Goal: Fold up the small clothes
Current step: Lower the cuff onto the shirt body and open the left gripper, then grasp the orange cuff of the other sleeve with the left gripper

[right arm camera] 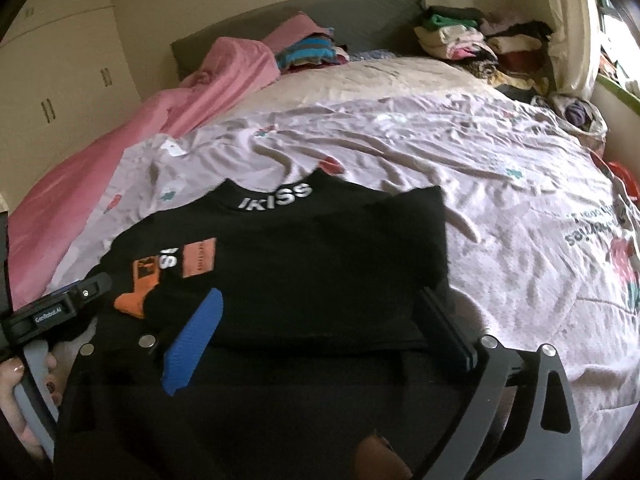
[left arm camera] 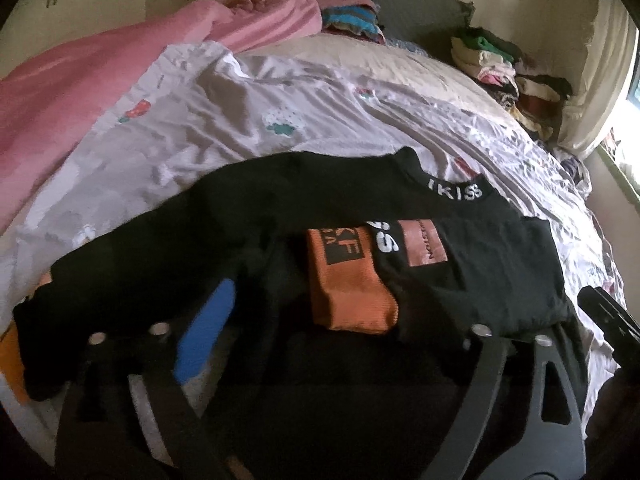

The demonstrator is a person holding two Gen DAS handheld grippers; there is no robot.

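Black top (right arm camera: 304, 264) lies on rumpled bedsheet (right arm camera: 500, 208); both tools (left arm camera: 340, 320) (right arm camera: 320, 332) gape wide, empty.

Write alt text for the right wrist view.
A black top with a white-lettered collar lies folded on a bed's wrinkled pale sheet, framed by the open right gripper, which holds nothing. A pink blanket and clothes piles sit behind.

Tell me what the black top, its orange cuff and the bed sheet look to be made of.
Black top: soft matte knit, probably cotton jersey; it lies limp with printed lettering at the collar.
Orange cuff: ribbed knit; fine parallel ridges show.
Bed sheet: thin smooth woven cloth, likely cotton or a blend; sharp fine creases, printed pattern.
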